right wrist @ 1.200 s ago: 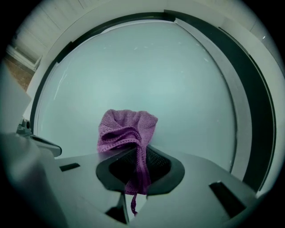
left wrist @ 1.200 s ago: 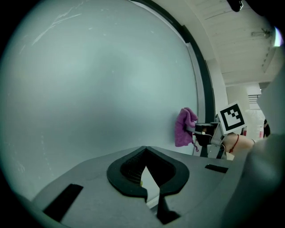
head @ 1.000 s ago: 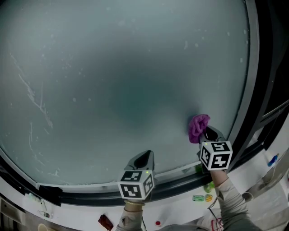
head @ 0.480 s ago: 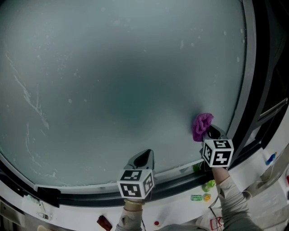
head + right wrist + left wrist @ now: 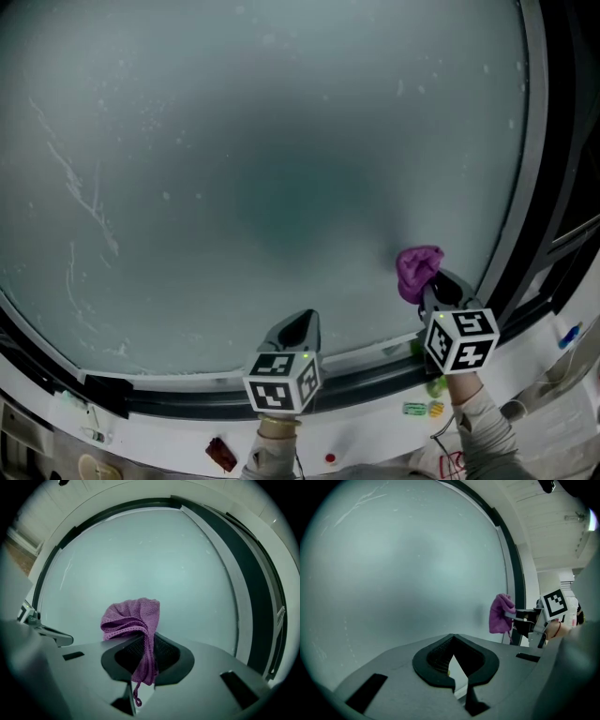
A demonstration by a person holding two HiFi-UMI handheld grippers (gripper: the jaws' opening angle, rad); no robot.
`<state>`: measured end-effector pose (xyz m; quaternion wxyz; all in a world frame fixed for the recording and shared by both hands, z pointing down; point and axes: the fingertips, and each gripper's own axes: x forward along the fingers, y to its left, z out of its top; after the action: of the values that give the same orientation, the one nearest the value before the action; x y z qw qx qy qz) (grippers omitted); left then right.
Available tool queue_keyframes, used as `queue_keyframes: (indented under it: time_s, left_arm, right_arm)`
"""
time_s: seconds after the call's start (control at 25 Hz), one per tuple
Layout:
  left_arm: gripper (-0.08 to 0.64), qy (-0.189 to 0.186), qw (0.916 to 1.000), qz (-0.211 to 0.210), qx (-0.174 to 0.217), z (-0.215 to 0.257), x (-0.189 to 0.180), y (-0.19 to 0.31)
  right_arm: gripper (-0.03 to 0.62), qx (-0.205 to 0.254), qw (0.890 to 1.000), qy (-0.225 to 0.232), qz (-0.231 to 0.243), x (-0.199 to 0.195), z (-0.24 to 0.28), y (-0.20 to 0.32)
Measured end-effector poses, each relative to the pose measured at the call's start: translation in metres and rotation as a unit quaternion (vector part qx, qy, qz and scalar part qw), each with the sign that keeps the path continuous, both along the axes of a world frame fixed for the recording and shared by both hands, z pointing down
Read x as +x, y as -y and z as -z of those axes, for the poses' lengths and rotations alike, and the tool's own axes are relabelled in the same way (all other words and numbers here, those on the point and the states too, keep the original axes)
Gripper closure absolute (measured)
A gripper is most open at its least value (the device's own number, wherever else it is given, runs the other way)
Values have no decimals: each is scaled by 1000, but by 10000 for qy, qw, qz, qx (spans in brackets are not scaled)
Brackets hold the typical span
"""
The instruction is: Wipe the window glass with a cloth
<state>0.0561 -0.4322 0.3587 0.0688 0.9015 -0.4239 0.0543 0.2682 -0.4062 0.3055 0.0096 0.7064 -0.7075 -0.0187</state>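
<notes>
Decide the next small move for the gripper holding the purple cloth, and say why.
Probably sweep the right gripper leftward across the window glass: it is shut on the purple cloth near the pane's lower right edge, and pale streaks show at the left.

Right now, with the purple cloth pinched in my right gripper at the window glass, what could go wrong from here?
The right gripper pinches only a narrow fold of the purple cloth, so the cloth might slip out under wiping pressure. The wad is small, so the hard gripper tips could scrape the window glass. It also sits close to the dark window frame and could knock it.
</notes>
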Motion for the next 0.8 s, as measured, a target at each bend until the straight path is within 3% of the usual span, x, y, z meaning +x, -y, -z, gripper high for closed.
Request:
queue_keyframes:
  time_s: [0.28, 0.52, 0.8]
  left_arm:
    - [555, -59, 9995, 321, 43, 0, -32, -15]
    - [555, -87, 9982, 582, 68, -3, -59, -34]
    - [555, -68, 9969, 782, 37, -14, -85, -65]
  right_arm:
    - [543, 49, 9971, 6, 762, -68, -3, -13]
    - [543, 42, 9928, -60, 1196, -111, -11, -28]
    - [543, -116, 9870, 177, 1592, -150, -31, -50]
